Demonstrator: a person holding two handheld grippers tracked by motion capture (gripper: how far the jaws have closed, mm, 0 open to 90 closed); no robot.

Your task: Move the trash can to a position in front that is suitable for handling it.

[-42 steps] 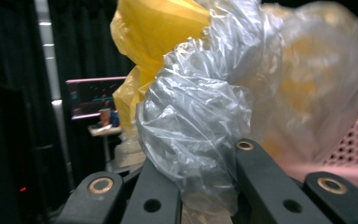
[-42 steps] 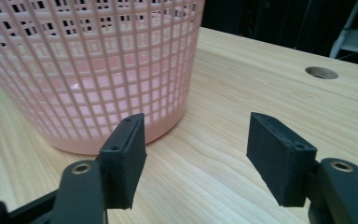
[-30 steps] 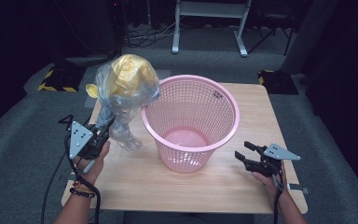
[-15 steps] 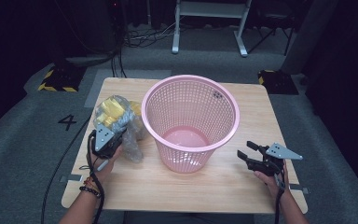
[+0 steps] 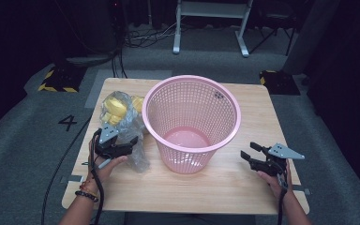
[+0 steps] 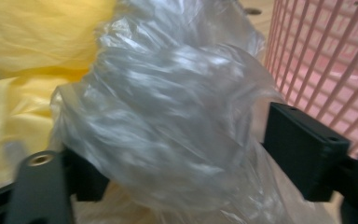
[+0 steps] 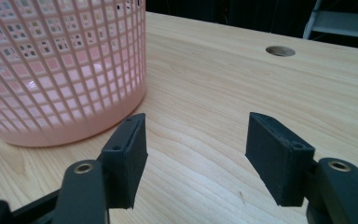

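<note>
A clear plastic bag [image 5: 122,115] with yellow stuff inside lies on the wooden table [image 5: 262,117], just left of a pink mesh basket [image 5: 187,154]. My left gripper [image 5: 130,140] is at the bag's near end. In the left gripper view its jaws stand wide apart, open [image 6: 179,154], with crumpled bag plastic [image 6: 168,121] bulging between them, the yellow contents [image 6: 28,42] behind and the basket [image 6: 326,56] at the right. My right gripper [image 5: 249,152] rests low at the table's right front, open [image 7: 196,154] and with nothing between its jaws, near the basket's base [image 7: 60,70].
The basket stands upright in the table's middle with nothing inside. A round cable hole [image 7: 280,51] sits in the tabletop beyond the right gripper. Grey floor, cables and a metal stand leg [image 5: 176,33] lie beyond the table's far edge.
The left gripper has brought the bag down from the air onto the table beside the basket, and its jaws now stand apart around the plastic. The right gripper has stayed put.
</note>
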